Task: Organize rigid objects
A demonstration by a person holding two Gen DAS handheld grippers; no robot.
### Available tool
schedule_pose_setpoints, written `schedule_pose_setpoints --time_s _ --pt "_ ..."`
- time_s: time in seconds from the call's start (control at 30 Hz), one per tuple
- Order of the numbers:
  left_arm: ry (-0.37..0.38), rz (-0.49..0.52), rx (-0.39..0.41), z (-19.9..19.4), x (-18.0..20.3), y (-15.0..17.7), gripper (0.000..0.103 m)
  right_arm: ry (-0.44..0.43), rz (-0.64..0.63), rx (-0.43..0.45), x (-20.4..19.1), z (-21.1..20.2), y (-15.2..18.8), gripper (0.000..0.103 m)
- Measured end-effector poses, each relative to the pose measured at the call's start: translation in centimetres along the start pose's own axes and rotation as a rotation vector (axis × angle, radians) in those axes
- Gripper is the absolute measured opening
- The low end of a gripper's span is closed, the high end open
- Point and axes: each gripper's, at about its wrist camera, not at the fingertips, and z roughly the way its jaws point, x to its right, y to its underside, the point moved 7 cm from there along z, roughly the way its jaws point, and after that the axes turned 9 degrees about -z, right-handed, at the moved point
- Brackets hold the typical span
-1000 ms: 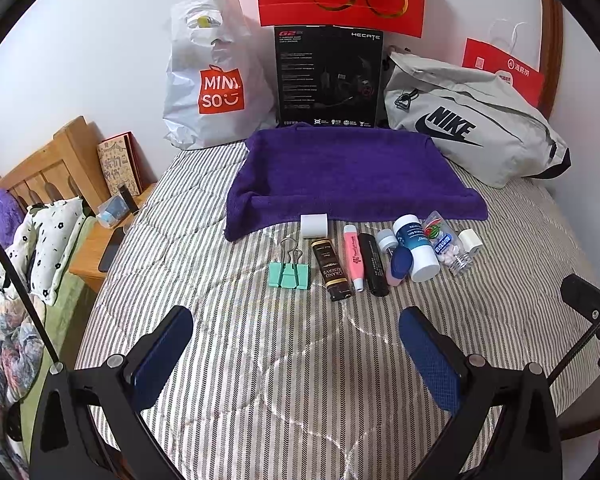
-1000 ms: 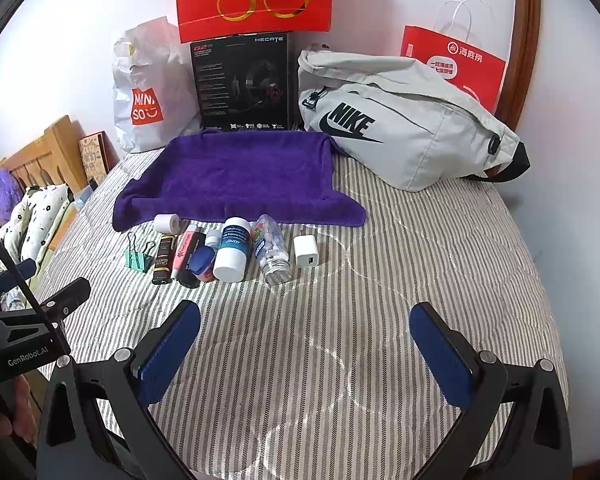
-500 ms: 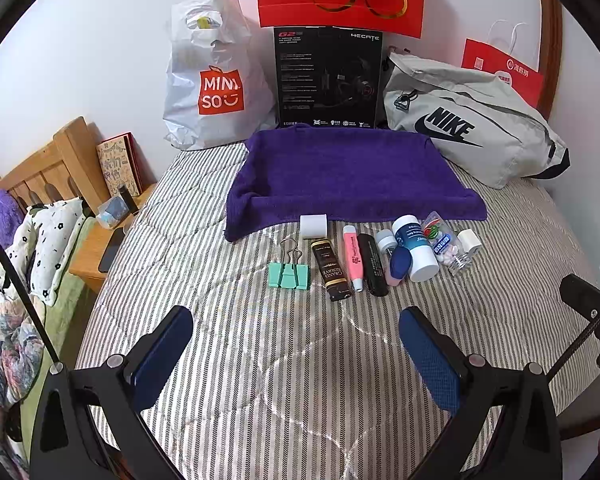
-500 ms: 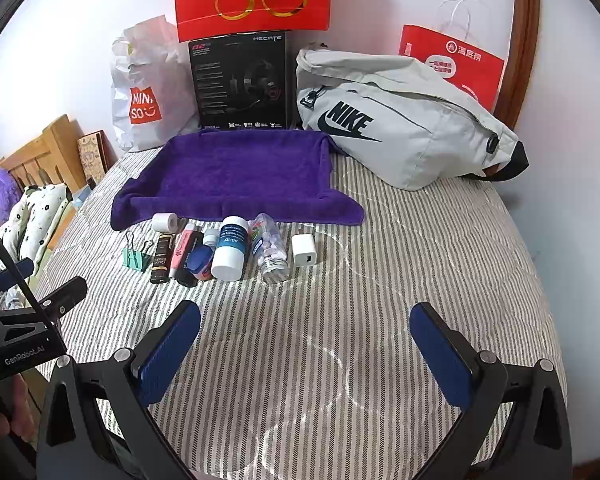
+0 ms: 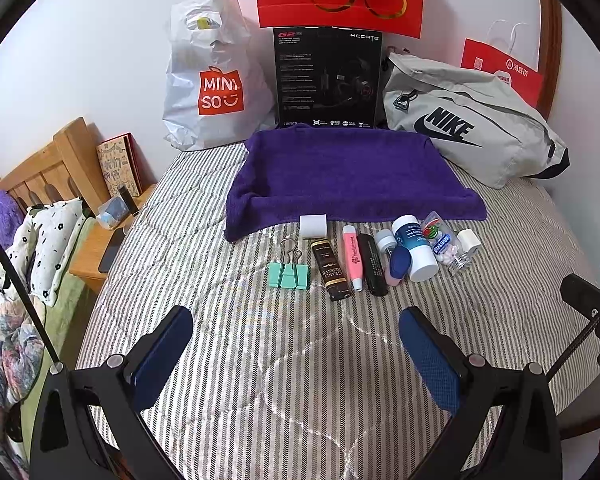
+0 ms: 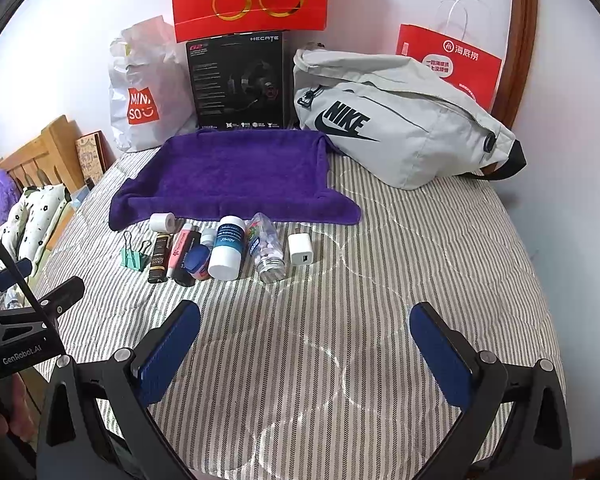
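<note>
Left wrist view: left gripper (image 5: 296, 336) spread wide, holding nothing, above the striped bed (image 5: 300, 360).
Row of small items: lay just in front of the purple towel (image 5: 348, 176), from mint binder clip (image 5: 289, 275) to white charger (image 5: 469, 240).
Writing: "GRAND RESERVE" on the brown tube (image 5: 332, 270); "MINISO" bag (image 5: 216, 76); "HECATE" box (image 5: 327, 80); "NIKE" bag (image 5: 472, 128).
Right wrist view: right gripper (image 6: 305, 342) also wide and empty.
Seen only here: "GenRobot.AI" on the left gripper's body (image 6: 20, 336); charger's USB port.
</note>
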Motion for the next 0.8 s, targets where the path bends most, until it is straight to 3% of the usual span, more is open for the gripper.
schedule_pose_setpoints --time_s 0.33,0.8 --pt "-0.002 -0.005 0.002 0.9 -0.3 -0.3 0.103 -0.005 0.006 -0.002 0.1 0.1 0.0 0.103" --pt "0.013 -0.054 -0.088 8.6 -2.7 -0.4 0.102 -0.033 0.028 -0.034 1.7 4.3 -0.2 0.103"
